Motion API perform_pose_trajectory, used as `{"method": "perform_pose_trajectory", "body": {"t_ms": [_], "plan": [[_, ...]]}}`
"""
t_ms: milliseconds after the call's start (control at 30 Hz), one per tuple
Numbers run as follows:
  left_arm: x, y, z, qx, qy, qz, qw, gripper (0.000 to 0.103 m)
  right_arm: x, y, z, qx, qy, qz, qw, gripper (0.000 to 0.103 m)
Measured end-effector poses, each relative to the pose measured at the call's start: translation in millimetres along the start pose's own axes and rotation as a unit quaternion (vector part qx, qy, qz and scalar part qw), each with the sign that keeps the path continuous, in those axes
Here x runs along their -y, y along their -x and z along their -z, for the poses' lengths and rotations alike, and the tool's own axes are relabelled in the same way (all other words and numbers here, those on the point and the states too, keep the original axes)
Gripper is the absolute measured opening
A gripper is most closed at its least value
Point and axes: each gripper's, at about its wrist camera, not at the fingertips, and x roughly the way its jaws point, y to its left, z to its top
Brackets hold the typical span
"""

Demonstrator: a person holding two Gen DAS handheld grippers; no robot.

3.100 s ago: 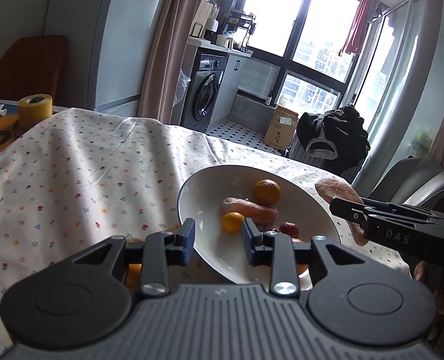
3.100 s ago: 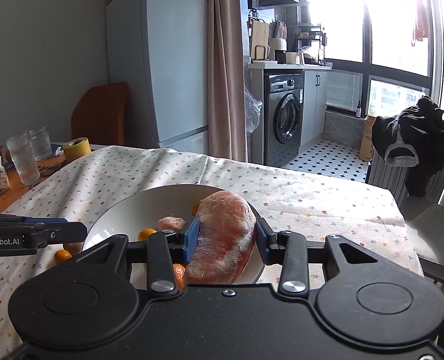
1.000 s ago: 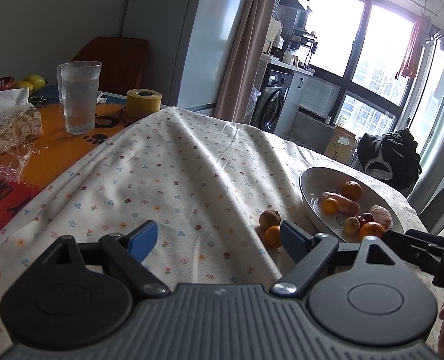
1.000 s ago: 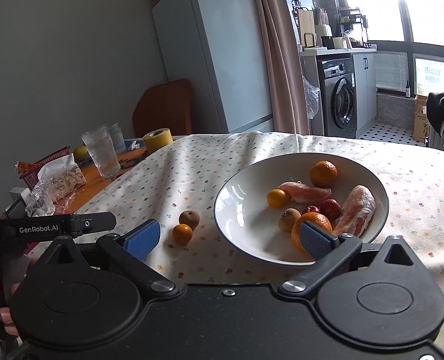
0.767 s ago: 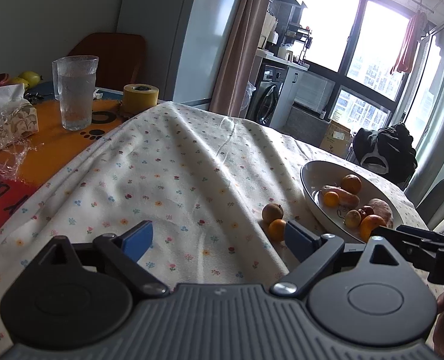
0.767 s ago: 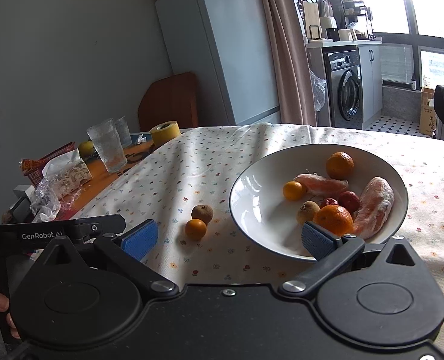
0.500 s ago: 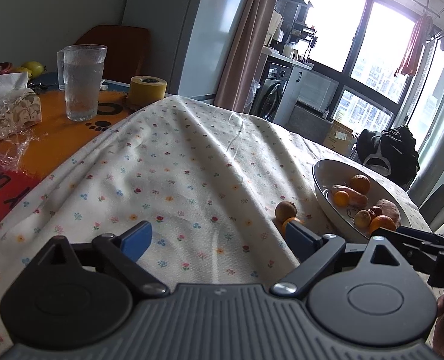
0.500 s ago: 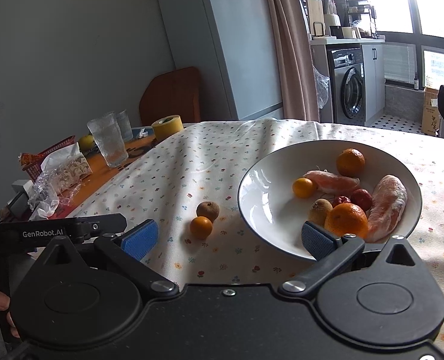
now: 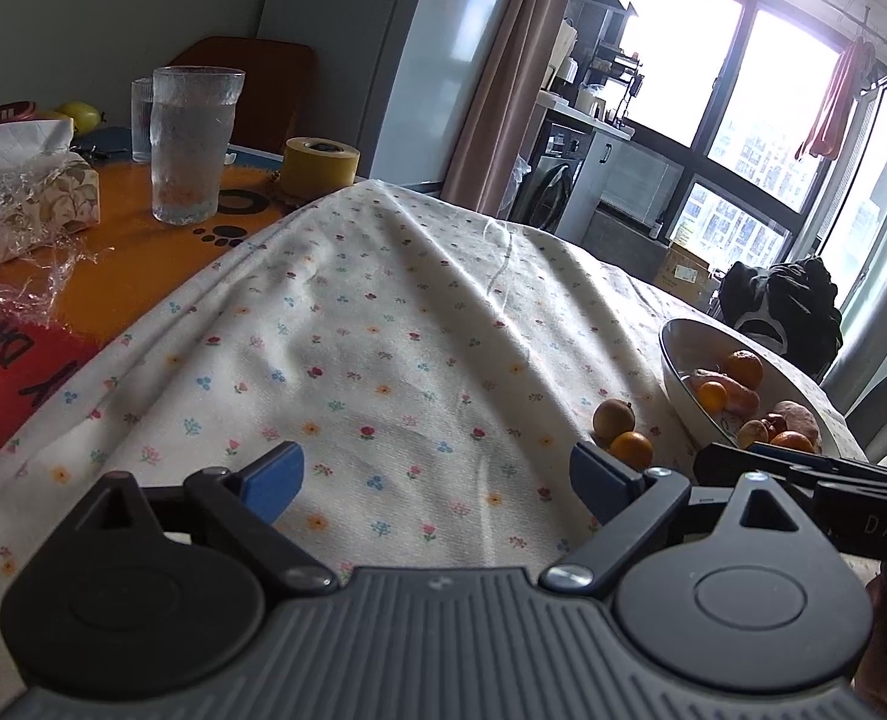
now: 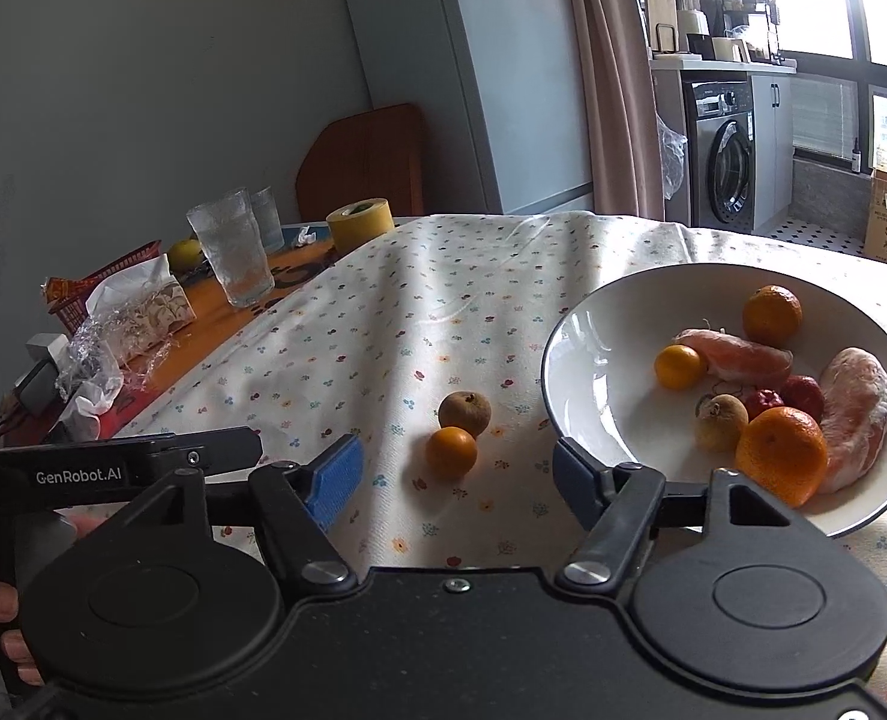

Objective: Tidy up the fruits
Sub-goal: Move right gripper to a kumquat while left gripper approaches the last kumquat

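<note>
On the tablecloth [image 10: 419,312], just left of the bowl [image 10: 569,360], a small orange [image 10: 451,451] and brown fruit [image 10: 464,413] remain out. Both my right gripper [image 10: 452,474] and left gripper [image 9: 437,480] gape wide, empty. Judged next: straddle the orange, close, lift over the rim.

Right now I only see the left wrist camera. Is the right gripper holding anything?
Observer: No. The right gripper is open and empty, over the tablecloth.
Operator: What's straight ahead of it?
Observer: The small orange and the brown fruit, lying in line with its open jaws.
Operator: Room left in the bowl?
Observer: Yes, the side of the bowl nearest those two is bare.
</note>
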Motion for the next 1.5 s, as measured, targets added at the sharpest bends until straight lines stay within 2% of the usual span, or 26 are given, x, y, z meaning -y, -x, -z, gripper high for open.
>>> {"method": "perform_pose_trajectory", "body": {"t_ms": [67, 400, 467, 533, 567, 700, 733, 800, 1000, 1100, 1200, 1300, 1500], "plan": [[-3, 1, 1, 0.001, 0.004, 0.003, 1.0000, 0.094, -4, -5, 0, -0.006, 0.003, -0.004, 1.000, 0.060], [-12, 0, 0, 0.002, 0.010, -0.006, 0.9999, 0.094, -10, -31, -3, -0.021, 0.010, 0.000, 1.000, 0.052], [-13, 0, 1, 0.003, 0.011, -0.007, 0.9999, 0.094, -11, -36, -3, -0.026, 0.011, -0.001, 1.000, 0.047], [-13, 0, 0, 0.003, 0.011, -0.006, 0.9999, 0.094, -13, -42, -4, -0.031, 0.022, 0.002, 0.999, 0.027], [-13, 0, 0, 0.003, 0.011, -0.005, 0.9999, 0.094, -13, -43, -4, -0.034, 0.029, 0.007, 0.999, 0.021], [-11, -2, 0, 0.001, 0.008, -0.004, 1.0000, 0.094, -11, -39, -5, -0.026, 0.027, 0.005, 0.999, 0.018], [-9, -3, 0, 0.000, 0.008, -0.004, 1.0000, 0.094, -10, -37, -5, -0.024, 0.026, 0.006, 0.999, 0.008], [-7, -4, -1, 0.000, 0.006, -0.004, 1.0000, 0.094, -6, -33, -7, -0.021, 0.020, 0.004, 1.000, 0.000], [2, -7, -3, 0.001, 0.001, -0.006, 1.0000, 0.094, 1, -30, -9, -0.023, 0.010, -0.003, 1.000, 0.001], [5, -6, -3, 0.002, 0.000, -0.005, 1.0000, 0.094, -1, -32, -8, -0.025, 0.010, -0.006, 1.000, 0.009], [5, -7, -3, 0.002, -0.001, -0.005, 1.0000, 0.094, -5, -33, -7, -0.028, 0.017, -0.009, 0.999, 0.012], [3, -8, -2, -0.001, 0.002, -0.003, 1.0000, 0.094, -9, -36, -6, -0.026, 0.024, -0.001, 0.999, 0.024], [0, -8, -1, -0.003, 0.003, -0.003, 1.0000, 0.094, -13, -48, 1, -0.040, 0.030, 0.000, 0.999, 0.027]]}}
